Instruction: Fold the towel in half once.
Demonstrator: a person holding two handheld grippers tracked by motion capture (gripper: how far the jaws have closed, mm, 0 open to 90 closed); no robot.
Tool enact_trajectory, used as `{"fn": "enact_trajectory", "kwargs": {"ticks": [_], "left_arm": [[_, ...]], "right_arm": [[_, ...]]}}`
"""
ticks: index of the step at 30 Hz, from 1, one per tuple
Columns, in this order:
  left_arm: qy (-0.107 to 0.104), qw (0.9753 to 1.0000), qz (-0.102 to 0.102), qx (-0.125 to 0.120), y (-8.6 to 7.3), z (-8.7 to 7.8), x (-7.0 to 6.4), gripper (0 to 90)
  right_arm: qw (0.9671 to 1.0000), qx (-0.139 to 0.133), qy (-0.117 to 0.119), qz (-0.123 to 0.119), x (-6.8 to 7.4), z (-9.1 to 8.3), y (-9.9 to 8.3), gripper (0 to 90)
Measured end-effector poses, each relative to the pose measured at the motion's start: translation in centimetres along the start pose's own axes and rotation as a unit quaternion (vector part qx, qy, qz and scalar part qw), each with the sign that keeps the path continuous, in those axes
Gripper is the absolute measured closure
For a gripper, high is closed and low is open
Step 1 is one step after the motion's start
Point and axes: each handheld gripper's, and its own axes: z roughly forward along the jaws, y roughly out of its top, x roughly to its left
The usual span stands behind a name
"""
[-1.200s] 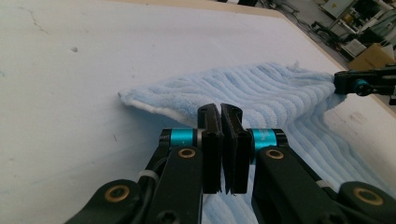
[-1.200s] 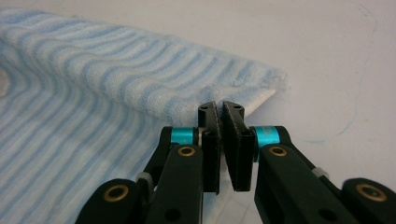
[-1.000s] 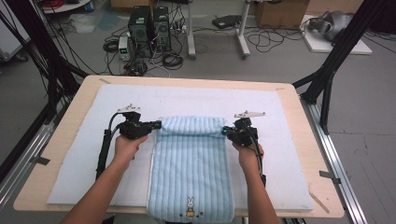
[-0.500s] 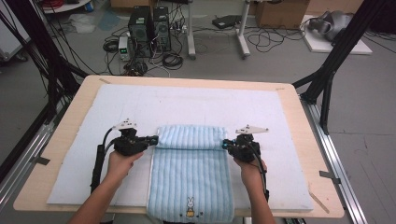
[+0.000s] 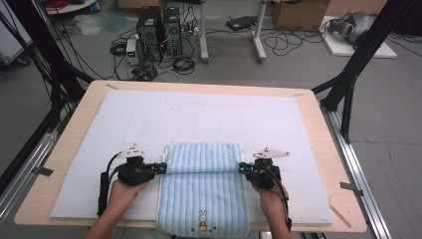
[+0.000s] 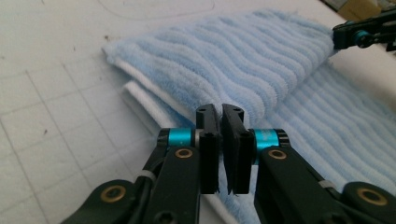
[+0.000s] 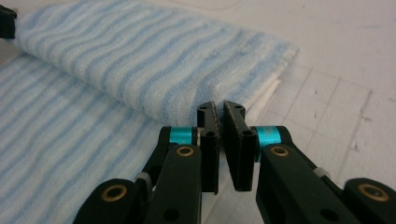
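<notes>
A light blue striped towel [image 5: 204,199] lies on the white mat, its near end carrying a small rabbit motif [image 5: 202,218]. Its far part is folded over toward me as an upper layer [image 5: 201,158]. My left gripper [image 5: 163,168] sits at that layer's left edge and my right gripper [image 5: 241,168] at its right edge. In the left gripper view the jaws [image 6: 220,116] stand pressed together at the folded layer's edge [image 6: 224,60]. In the right gripper view the jaws [image 7: 220,112] are likewise together at the opposite edge of the layer [image 7: 154,60].
A white gridded mat [image 5: 199,112] covers most of the wooden table [image 5: 74,129]. Black frame posts [image 5: 348,84] stand at the far corners. Computers and cables lie on the floor beyond the table.
Both grippers have moved toward the near edge, drawing the towel's far end over itself. The folded upper layer is now wider and lies flatter.
</notes>
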Motion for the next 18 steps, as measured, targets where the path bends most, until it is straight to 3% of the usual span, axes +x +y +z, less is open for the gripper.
{"fn": "enact_trajectory", "kwargs": {"ticks": [2,3,7,9,11,13,16,18], "left_arm": [[0.011,0.9998,-0.013,-0.007,0.2,-0.1,0.3,59.4],[0.015,0.9996,-0.017,-0.014,0.3,-0.2,0.6,56.1],[0.023,0.9979,-0.033,-0.051,1.3,-0.6,1.6,52.7],[0.031,0.9982,-0.029,-0.041,2.1,-0.4,2.2,52.3],[0.031,0.9971,-0.036,-0.060,2.7,-0.2,2.7,51.5],[0.033,0.9979,-0.037,-0.041,3.7,0.2,3.1,49.4],[0.034,0.9979,-0.030,-0.046,5.0,1.1,3.4,48.3],[0.044,0.9980,-0.029,-0.036,5.7,1.9,3.6,47.4]], "right_arm": [[1.0000,-0.001,-0.001,0.005,-0.1,0.1,-0.2,77.6],[0.9999,-0.005,-0.001,0.012,-0.2,0.0,-0.2,74.3],[0.9992,-0.025,-0.004,0.033,-0.7,-0.3,0.4,63.2],[0.9988,-0.029,-0.008,0.038,-0.9,-0.3,0.7,60.4],[0.9985,-0.032,-0.013,0.042,-1.1,-0.3,0.9,56.3],[0.9982,-0.034,-0.013,0.047,-1.2,-0.3,1.0,53.1],[0.9980,-0.034,-0.012,0.051,-1.3,-0.4,1.2,49.4],[0.9982,-0.034,-0.014,0.047,-1.4,-0.4,1.2,47.9]]}}
